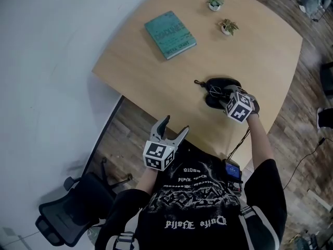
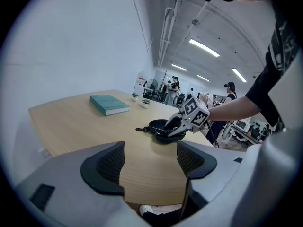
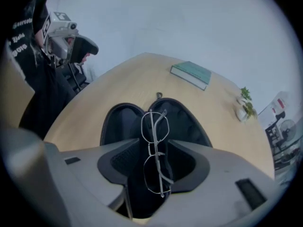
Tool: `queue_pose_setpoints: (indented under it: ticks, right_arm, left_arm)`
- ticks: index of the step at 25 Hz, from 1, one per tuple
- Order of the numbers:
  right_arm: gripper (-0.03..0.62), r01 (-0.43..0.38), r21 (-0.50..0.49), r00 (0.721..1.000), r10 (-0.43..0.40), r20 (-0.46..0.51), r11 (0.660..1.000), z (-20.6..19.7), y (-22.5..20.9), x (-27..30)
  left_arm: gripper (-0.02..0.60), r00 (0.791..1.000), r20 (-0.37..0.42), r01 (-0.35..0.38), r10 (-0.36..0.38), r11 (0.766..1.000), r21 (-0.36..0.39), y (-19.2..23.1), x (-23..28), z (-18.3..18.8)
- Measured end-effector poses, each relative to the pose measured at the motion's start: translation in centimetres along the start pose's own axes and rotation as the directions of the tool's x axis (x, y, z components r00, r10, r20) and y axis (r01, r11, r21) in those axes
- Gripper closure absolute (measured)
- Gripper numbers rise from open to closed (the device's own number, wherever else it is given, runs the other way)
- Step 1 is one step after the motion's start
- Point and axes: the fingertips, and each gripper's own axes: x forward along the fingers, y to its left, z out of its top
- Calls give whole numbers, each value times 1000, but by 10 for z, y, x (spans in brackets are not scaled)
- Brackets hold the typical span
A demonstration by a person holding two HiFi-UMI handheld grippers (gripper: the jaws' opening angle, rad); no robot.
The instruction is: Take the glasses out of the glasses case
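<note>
An open black glasses case (image 1: pixel 222 82) lies on the wooden table (image 1: pixel 151 72) near its front edge. Thin metal-framed glasses (image 3: pixel 153 145) stand folded on edge inside the case (image 3: pixel 118 122). My right gripper (image 3: pixel 154 162) points steeply down into the case with one jaw on each side of the glasses, and a gap shows on both sides, so the pads do not press on the frame. In the head view the right gripper (image 1: pixel 221 98) covers part of the case. My left gripper (image 1: pixel 175 125) hovers open and empty by the table's front edge, apart from the case (image 2: pixel 156 126).
A teal book (image 1: pixel 169 34) lies at the far left of the table. Two small potted plants (image 1: pixel 215 3) (image 1: pixel 228 26) stand at the back. A black office chair (image 1: pixel 67 212) sits on the floor to the left, below the table's edge.
</note>
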Motion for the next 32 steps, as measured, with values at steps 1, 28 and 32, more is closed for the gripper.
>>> queue_pose_setpoints:
  ticks: [1,28,32]
  right_arm:
    - [431,-20,23,1000,20,6,1000,-1,2,1]
    - [500,75,97,985,-88,146,992,25,-8,-34]
    - [502,86,98,982,-101,158,991,32,-4,-48]
  left_arm:
    - [225,1000,-5,1,-1,1000,3,0,1,-1]
    - [225,1000,-9,31,-30,997,73,-9,10,0]
    - [225,999,12,32,-33,997,67,-7,8,4]
